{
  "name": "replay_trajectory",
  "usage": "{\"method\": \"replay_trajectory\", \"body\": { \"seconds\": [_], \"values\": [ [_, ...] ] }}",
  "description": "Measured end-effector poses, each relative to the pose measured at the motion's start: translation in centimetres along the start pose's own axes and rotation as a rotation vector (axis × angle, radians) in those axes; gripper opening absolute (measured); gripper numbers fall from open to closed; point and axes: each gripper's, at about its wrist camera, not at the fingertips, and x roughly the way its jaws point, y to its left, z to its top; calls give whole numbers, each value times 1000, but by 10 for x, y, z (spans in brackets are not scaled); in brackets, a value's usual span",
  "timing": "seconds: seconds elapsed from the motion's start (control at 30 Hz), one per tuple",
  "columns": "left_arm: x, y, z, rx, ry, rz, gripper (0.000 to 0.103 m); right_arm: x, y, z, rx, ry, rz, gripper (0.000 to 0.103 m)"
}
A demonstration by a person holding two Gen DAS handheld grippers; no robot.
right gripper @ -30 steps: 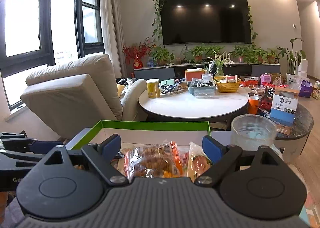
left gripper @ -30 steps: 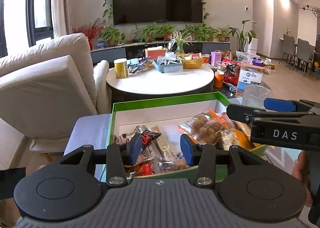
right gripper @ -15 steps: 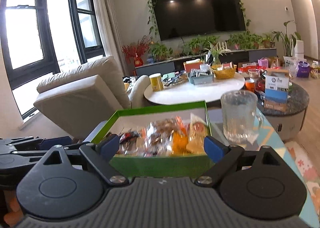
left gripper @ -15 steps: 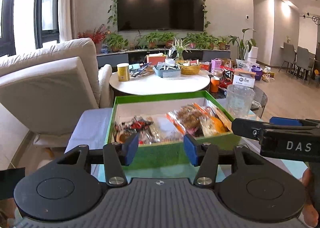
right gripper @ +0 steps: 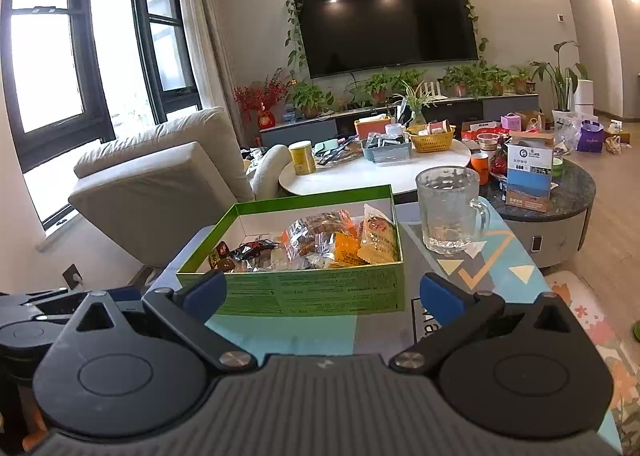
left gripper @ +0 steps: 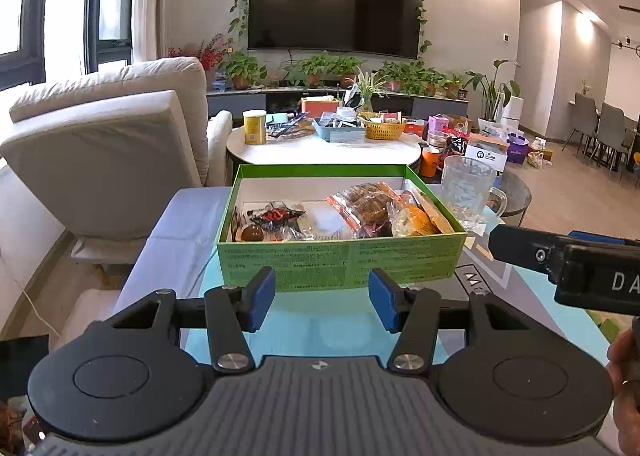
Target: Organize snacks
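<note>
A green box (left gripper: 340,262) sits on the patterned table and holds several snack packets: a clear bag of biscuits (left gripper: 366,202), orange packets (left gripper: 416,220) and dark red packets (left gripper: 276,216). It also shows in the right wrist view (right gripper: 304,290). My left gripper (left gripper: 322,298) is open and empty, just in front of the box's near wall. My right gripper (right gripper: 322,294) is open wide and empty, also in front of the box; its body shows at the right of the left wrist view (left gripper: 568,268).
A glass mug (right gripper: 450,210) stands right of the box. Behind are a round white table (right gripper: 372,172) with cans and baskets, a dark round table (right gripper: 560,192) with boxes, and a beige armchair (right gripper: 160,176) at the left.
Both grippers have pulled back from over the box toward me and now sit in front of its near wall. The left jaws have opened wider. The snacks stay in the box.
</note>
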Motion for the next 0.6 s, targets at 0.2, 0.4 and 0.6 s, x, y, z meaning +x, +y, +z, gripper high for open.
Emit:
{"method": "replay_trajectory", "body": {
  "seconds": [0.2, 0.4, 0.6],
  "values": [
    [-6, 2, -4, -23, 9, -8, 50, -8, 1, -7, -14, -13, 3, 50],
    [-6, -1, -7, -14, 15, -6, 52, -9, -1, -9, -5, -10, -1, 50],
    [-3, -2, -8, -7, 24, -5, 52, -10, -5, -14, 9, 5, -6, 50]
  ]
}}
